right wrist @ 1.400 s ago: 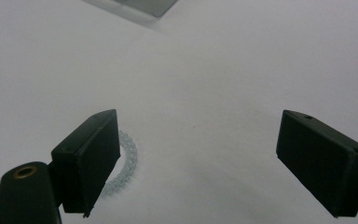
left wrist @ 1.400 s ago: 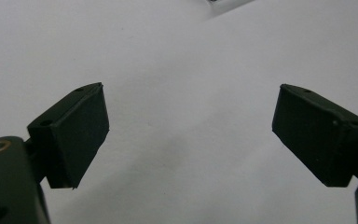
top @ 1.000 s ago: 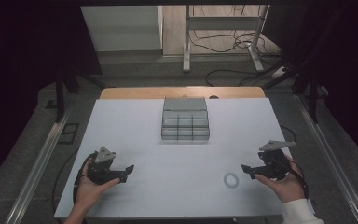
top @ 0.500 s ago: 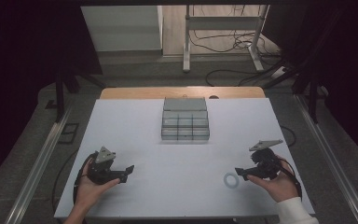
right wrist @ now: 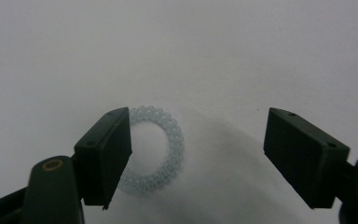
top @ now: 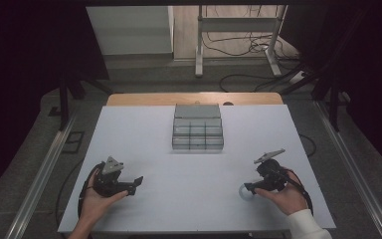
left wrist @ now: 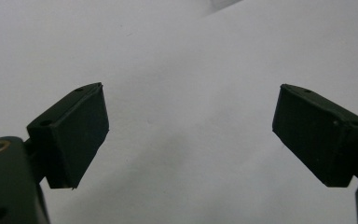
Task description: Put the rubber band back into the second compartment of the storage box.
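clear spiral hair tie [right wrist: 154, 151]: lies flat on the white table [top: 149, 134], ring face up, near the front right edge at about 4 o'clock from the table centre. seen in the high view as a pale ring [top: 243, 194] just off the tip of the right gripper [top: 252, 187]. round, so no long axis to align with; any approach angle across the ring serves.

key relation, right gripper view: ring sits off-centre between the jaws, toward 9 o'clock. left pad [right wrist: 105, 156] overlaps the ring's left rim, possibly resting on it; contact cannot be confirmed. right pad [right wrist: 303, 156] stands well apart from the ring, with bare table between. judged correction before closing: shift toward 9 o'clock in that view until the ring is centred, or straddle one side of the coil.

right gripper [right wrist: 198, 156]: jaws wide apart, just been closing a little, nothing clamped; ring lies in the gap, not pressed from both sides.

left gripper [top: 138, 180]: at about 8 o'clock from the table centre, well apart from the ring. jaws spread wide in the left gripper view [left wrist: 189, 135], bare table between, nothing held. right hand [top: 283, 195] is clearly the nearer one.

grey compartment box [top: 198, 133]: toward 12 o'clock from the table centre, well apart from both grippers, a likely destination for the ring.
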Tool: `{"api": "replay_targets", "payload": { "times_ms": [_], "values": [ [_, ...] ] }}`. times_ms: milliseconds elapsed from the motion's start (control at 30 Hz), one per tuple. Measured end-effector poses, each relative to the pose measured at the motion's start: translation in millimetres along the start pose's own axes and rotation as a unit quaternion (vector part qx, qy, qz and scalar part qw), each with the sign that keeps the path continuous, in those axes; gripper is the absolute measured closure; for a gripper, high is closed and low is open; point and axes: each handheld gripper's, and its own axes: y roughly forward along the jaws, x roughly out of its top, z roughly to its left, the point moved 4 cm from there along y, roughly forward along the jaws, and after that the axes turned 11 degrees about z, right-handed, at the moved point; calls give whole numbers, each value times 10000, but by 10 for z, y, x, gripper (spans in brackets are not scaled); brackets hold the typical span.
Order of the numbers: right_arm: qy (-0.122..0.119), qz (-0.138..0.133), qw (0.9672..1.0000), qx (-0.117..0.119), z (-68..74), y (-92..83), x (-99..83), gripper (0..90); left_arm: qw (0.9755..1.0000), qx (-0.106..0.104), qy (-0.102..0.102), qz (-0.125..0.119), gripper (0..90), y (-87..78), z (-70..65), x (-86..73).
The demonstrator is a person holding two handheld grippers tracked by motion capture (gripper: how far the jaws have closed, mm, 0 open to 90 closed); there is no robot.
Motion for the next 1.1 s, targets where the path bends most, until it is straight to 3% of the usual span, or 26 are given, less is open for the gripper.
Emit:
{"api": "replay_targets", "payload": {
  "times_ms": [367, 733, 1100],
  "values": [
    [-159, 529, 9983, -177, 61, 174, -6, 487, 10000, 50, 34, 37, 103, 8, -1, 2],
    [-100, 706, 9974, -37, 121, 166, 12, 795, 10000, 78, 20, 29, 103, 3, 17, -4],
    [-77, 700, 9975, 36, 121, 129, 8, 827, 10000, 83, 19, 27, 103, 1, 21, -2]
  ]
}}
